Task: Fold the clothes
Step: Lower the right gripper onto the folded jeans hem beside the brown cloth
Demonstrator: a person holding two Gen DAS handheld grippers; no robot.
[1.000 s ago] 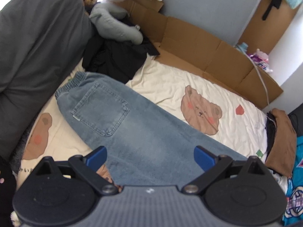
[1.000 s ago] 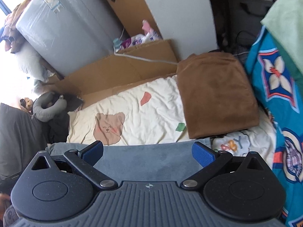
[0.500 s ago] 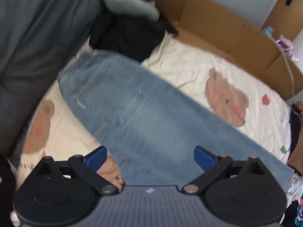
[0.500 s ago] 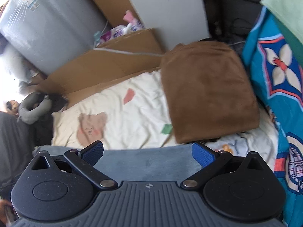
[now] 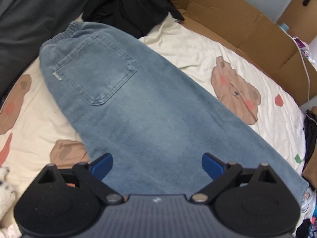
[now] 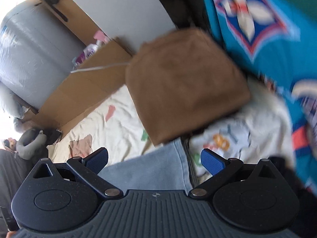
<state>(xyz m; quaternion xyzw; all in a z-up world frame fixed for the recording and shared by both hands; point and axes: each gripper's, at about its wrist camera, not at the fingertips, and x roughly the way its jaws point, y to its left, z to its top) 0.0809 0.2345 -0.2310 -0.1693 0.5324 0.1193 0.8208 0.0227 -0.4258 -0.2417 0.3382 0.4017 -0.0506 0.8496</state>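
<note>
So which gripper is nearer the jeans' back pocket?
Left. The left gripper hangs open over the jeans below the back pocket; the right gripper sits at the hem end.

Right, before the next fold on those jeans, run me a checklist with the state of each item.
1. Jeans lying flat on the sheet, pocket up: ok.
2. Left hand-held gripper open above the legs: ok.
3. Right hand-held gripper open at the hem end: ok.
4. Hem clear of the brown folded cloth: cannot tell, they look close.
5. Black clothes off the waistband: ok.
</note>
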